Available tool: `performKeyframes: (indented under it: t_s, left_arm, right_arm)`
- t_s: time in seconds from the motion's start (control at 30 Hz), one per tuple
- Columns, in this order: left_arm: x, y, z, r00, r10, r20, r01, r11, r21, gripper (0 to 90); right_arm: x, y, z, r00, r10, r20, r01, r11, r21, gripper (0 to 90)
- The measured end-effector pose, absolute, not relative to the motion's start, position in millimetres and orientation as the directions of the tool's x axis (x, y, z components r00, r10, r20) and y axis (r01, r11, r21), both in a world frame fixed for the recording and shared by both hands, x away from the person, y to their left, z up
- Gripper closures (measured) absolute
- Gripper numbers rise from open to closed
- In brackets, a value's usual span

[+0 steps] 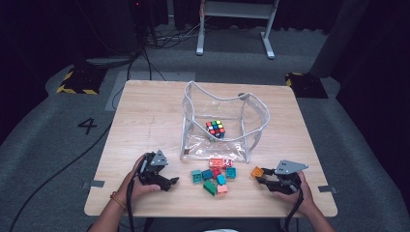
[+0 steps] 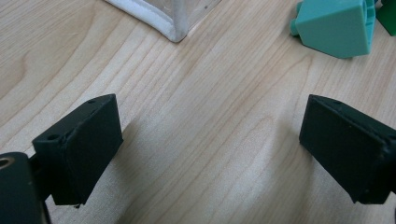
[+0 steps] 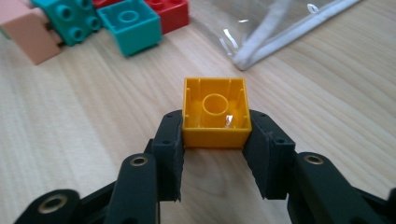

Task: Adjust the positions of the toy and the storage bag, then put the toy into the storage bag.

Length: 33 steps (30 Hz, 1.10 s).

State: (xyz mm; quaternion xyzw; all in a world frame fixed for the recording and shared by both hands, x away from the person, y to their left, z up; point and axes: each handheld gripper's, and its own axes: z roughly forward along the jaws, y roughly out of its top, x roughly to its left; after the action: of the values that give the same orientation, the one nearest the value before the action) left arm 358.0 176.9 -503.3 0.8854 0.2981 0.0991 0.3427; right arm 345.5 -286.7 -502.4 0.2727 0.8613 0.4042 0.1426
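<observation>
My right gripper (image 1: 259,177) is shut on an orange brick (image 1: 256,171) at the table's front right. In the right gripper view the brick (image 3: 215,112) shows its hollow underside, with a black pad pressed against each side and my right gripper (image 3: 215,133) just above the wood. Near the front left, my left gripper (image 1: 173,182) stands open with nothing between its fingers. In the left gripper view its jaws (image 2: 210,149) are wide apart over bare wood. A pile of coloured bricks (image 1: 215,176) lies between the two grippers.
A clear plastic bag with white trim (image 1: 222,121) stands open mid-table with a Rubik's cube (image 1: 215,128) inside. Its corner (image 2: 163,21) and a teal brick (image 2: 334,28) lie ahead of the left gripper. Teal (image 3: 128,25), pink (image 3: 28,30) and red (image 3: 168,11) bricks lie beyond the right gripper.
</observation>
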Motion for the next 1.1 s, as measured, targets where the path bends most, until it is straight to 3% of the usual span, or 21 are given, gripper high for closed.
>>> performKeyframes:
  t_s: [0.57,1.1]
  left_arm:
    - [358.9,177.2,-503.6,0.808,0.588,-0.035,0.457,-0.588,0.667,6.1]
    - [358.8,177.1,-503.3,0.807,0.590,-0.034,0.459,-0.589,0.665,6.0]
  right_arm:
    - [357.7,-310.4,-499.6,-0.749,0.662,-0.037,0.370,0.464,0.805,59.4]
    - [375.8,-330.3,-466.7,-0.701,0.713,-0.019,0.350,0.367,0.862,59.4]
